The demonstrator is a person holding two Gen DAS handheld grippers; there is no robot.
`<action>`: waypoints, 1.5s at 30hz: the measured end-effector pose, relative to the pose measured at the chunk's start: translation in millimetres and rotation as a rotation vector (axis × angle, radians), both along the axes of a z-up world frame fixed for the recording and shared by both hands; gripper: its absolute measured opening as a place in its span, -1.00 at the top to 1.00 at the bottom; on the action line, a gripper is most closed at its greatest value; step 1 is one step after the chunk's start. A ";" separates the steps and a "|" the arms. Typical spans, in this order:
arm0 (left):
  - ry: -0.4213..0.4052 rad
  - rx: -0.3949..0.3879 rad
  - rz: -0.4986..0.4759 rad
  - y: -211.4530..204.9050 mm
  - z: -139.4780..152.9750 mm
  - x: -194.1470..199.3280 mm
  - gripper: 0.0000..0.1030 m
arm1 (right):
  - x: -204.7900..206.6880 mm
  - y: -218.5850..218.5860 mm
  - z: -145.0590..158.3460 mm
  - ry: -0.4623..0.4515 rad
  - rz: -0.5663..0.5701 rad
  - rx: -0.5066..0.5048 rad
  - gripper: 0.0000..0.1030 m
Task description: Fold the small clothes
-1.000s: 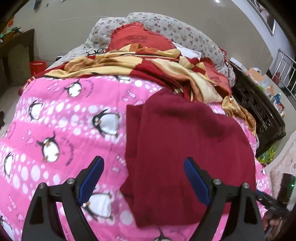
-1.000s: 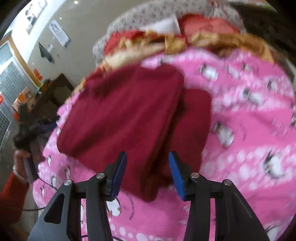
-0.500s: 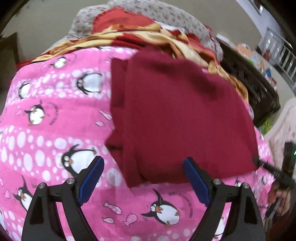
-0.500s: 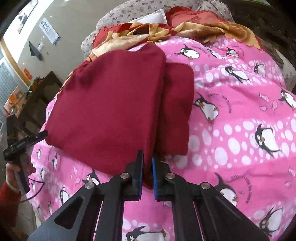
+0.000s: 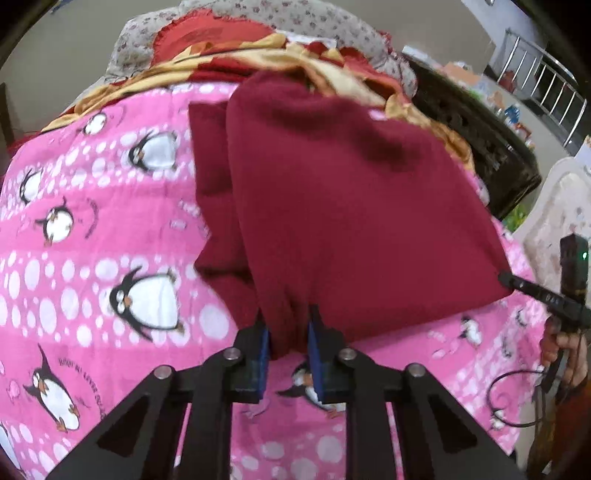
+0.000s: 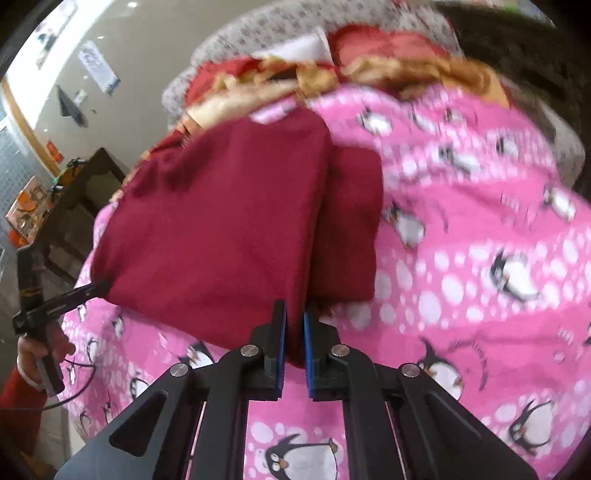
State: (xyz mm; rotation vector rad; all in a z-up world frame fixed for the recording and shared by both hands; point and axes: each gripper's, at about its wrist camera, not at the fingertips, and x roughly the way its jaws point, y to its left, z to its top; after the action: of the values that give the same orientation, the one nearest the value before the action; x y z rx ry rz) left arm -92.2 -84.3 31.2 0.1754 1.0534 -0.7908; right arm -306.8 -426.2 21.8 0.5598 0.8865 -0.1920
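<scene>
A dark red garment point(image 5: 351, 206) lies folded lengthwise on a pink penguin blanket point(image 5: 92, 221), with a narrower layer sticking out along its left side. My left gripper point(image 5: 288, 332) is at the near hem. Its jaws are closing and the blue pads pinch a bunch of the red cloth. The right gripper point(image 5: 506, 278) touches the garment's right corner in this view. In the right wrist view my right gripper point(image 6: 294, 325) is shut on the garment's point(image 6: 221, 221) near edge. The left gripper point(image 6: 99, 286) meets the left corner there.
Red and yellow bedding point(image 5: 258, 55) and a floral pillow point(image 5: 314, 22) are heaped at the far end of the bed. Dark carved furniture point(image 5: 480, 147) stands to the right of the bed. A dark table point(image 6: 81, 184) stands at the left. A hand point(image 6: 37, 354) holds the other gripper's handle.
My left gripper came down to the garment's near hem and went from wide open to closed on the cloth. The right gripper shut on the edge earlier and has held still since.
</scene>
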 end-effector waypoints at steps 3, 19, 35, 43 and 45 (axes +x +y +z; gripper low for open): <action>0.009 -0.018 0.046 5.3 4.5 3.2 0.31 | -2.9 -4.9 6.3 -0.024 -0.052 0.001 0.49; -0.014 0.015 0.155 -6.6 -8.3 17.8 -0.11 | 195.0 56.9 59.9 -0.168 0.214 -0.201 0.29; -0.003 0.002 0.175 -4.8 -19.1 27.0 -0.40 | 231.1 77.6 54.1 -0.140 0.217 -0.303 0.37; -0.009 0.008 0.171 -7.4 -19.5 26.9 -0.42 | 258.6 105.8 60.9 -0.152 0.280 -0.294 0.37; -0.010 0.012 0.170 -8.2 -19.7 27.4 -0.43 | 270.9 110.0 55.8 -0.138 0.283 -0.279 0.37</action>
State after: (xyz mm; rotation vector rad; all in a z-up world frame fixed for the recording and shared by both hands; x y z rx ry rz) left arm -64.8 -92.5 11.5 0.0983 1.0491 -0.6294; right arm -35.9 -316.3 77.5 0.1825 0.7785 -0.0179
